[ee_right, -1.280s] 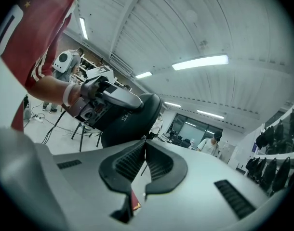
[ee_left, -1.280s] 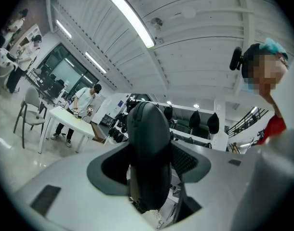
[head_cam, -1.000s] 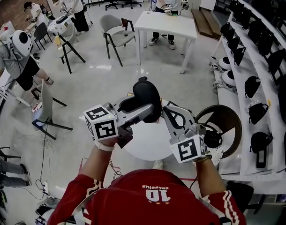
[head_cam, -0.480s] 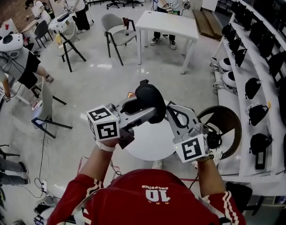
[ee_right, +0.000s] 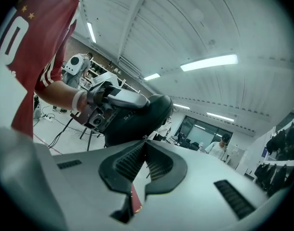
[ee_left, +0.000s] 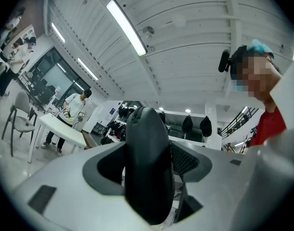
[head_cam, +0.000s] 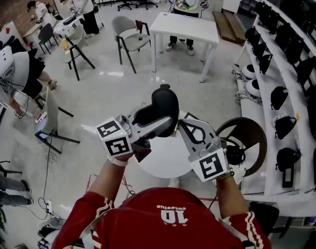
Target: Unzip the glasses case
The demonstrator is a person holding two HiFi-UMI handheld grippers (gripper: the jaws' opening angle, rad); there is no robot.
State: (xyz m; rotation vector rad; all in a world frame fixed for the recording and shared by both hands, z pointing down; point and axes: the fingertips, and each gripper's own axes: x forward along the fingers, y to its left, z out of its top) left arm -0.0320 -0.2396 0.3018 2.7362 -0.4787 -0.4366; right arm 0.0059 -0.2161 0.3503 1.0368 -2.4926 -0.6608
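case (head_cam: 160,107) hangs in the air above the far edge of the round white table (head_cam: 163,162), carried by your left gripper (head_cam: 156,120). it touches nothing else that bears it. in the left gripper view it stands on edge between the jaws, its narrow side towards the camera and its seam running up over the top. those jaws have just been opening wider, yet the case is between them and the pads lie against its two broad sides, so you are grasping it.

your right gripper (head_cam: 178,122) comes in from the right and is clenched. in the right gripper view its tips meet in a point right at the rim of the case. whether a zip pull is pinched there is too small to tell.

the black shell of the case looks closed all round, and what is inside it is hidden.

your two red sleeves (head_cam: 83,217) show at the bottom of the head view. a dark round stool (head_cam: 248,136) stands just beside the table's right edge, and a white desk (head_cam: 184,27) stands well apart across the floor.
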